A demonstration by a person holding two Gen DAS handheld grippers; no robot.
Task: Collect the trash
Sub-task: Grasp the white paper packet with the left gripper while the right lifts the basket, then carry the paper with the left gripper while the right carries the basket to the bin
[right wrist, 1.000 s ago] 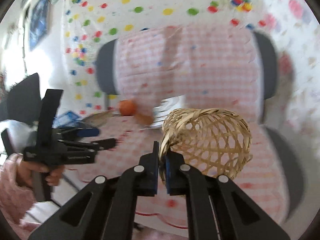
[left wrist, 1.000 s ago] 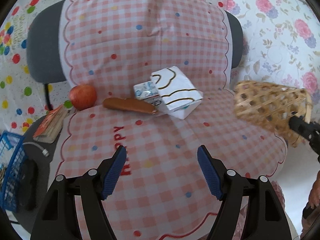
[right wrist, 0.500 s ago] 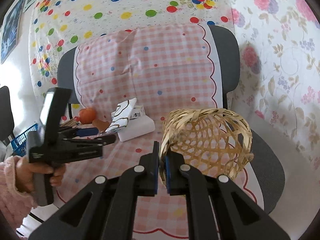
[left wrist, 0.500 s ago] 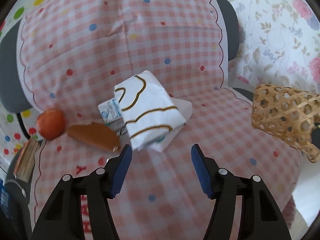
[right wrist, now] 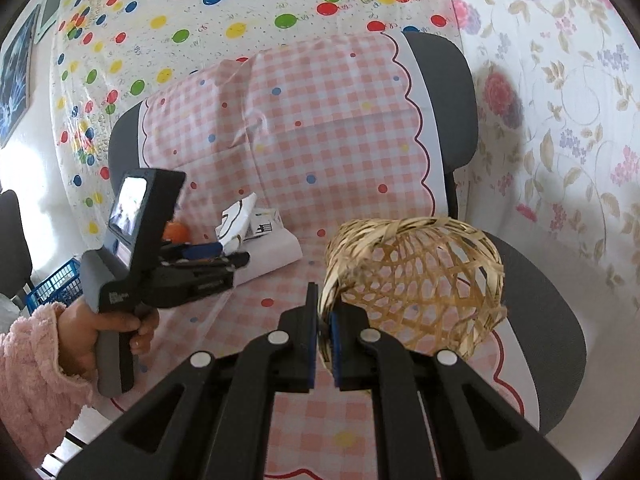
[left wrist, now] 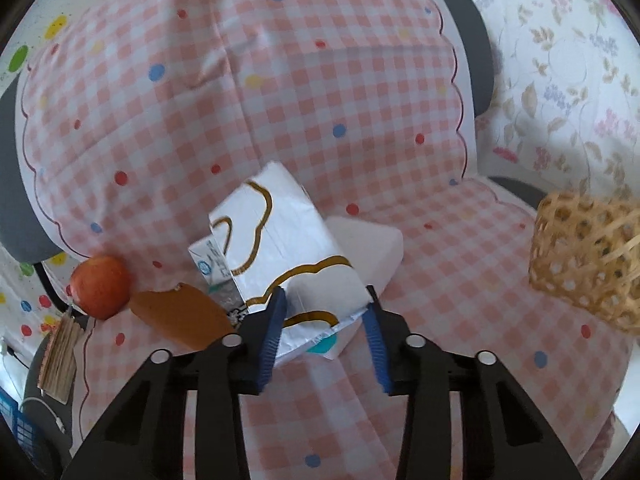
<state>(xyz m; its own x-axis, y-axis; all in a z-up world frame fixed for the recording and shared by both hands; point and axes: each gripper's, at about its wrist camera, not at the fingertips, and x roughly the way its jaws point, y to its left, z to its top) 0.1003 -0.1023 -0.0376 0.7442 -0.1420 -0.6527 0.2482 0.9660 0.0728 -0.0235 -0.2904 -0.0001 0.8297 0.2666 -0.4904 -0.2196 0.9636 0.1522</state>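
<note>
Near the chair seat's back edge, the wrapper [left wrist: 280,248] sat between the closing left claw [left wrist: 324,316], not yet pinched. The right claw [right wrist: 325,320] stayed clamped on the basket [right wrist: 416,280]; lifting likely followed.

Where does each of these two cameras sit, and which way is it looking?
Left wrist: rides the left tool, looking down at a white gold-lined wrapper between its blue fingers.
Right wrist: rides the right tool, clamped on a woven bamboo basket; shows the left tool, pink sleeve.
Shared: wrapper, basket, pink checked chair cover.
</note>
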